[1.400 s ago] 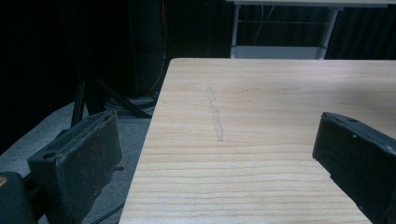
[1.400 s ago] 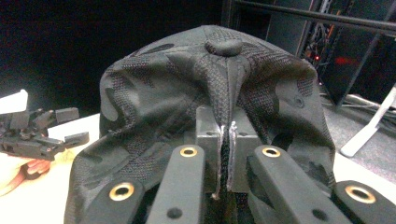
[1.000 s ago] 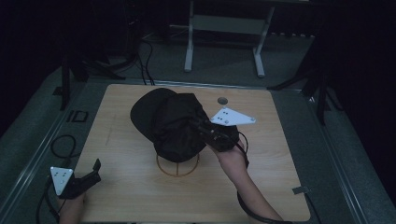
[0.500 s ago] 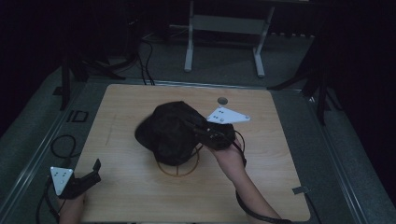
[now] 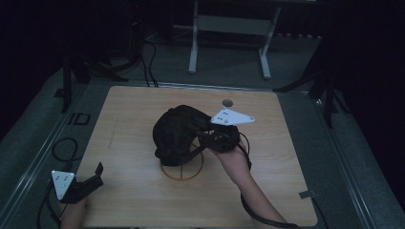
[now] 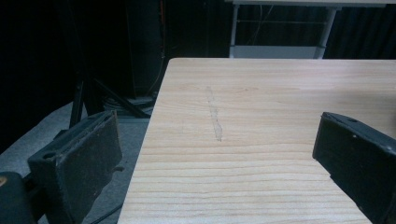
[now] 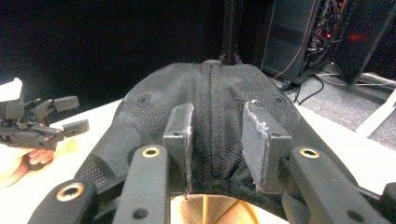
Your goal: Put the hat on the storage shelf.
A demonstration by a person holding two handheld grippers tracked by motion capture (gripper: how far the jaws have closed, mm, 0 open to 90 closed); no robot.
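A black cap (image 5: pixel 176 133) hangs over a gold wire ring stand (image 5: pixel 181 171) at the middle of the wooden table (image 5: pixel 286 191). My right gripper (image 5: pixel 203 138) comes in from the right and is shut on the cap's rear rim. In the right gripper view the mesh fabric of the cap (image 7: pixel 210 102) sits pinched between the two pads, with the gold stand (image 7: pixel 205 210) just below. My left gripper (image 5: pixel 93 179) rests at the table's near left corner. Its jaws stand open over bare wood in the left gripper view (image 6: pixel 219 154).
A small round hole (image 5: pixel 228 102) lies in the table behind the cap. A metal frame (image 5: pixel 229 47) stands on the floor beyond the far edge. Cables (image 5: pixel 62 148) trail along the left side. The left gripper (image 7: pixel 42 123) appears far off in the right gripper view.
The cap has come down and settled lower over the ring stand, carried by my right gripper. The left gripper has stayed put.
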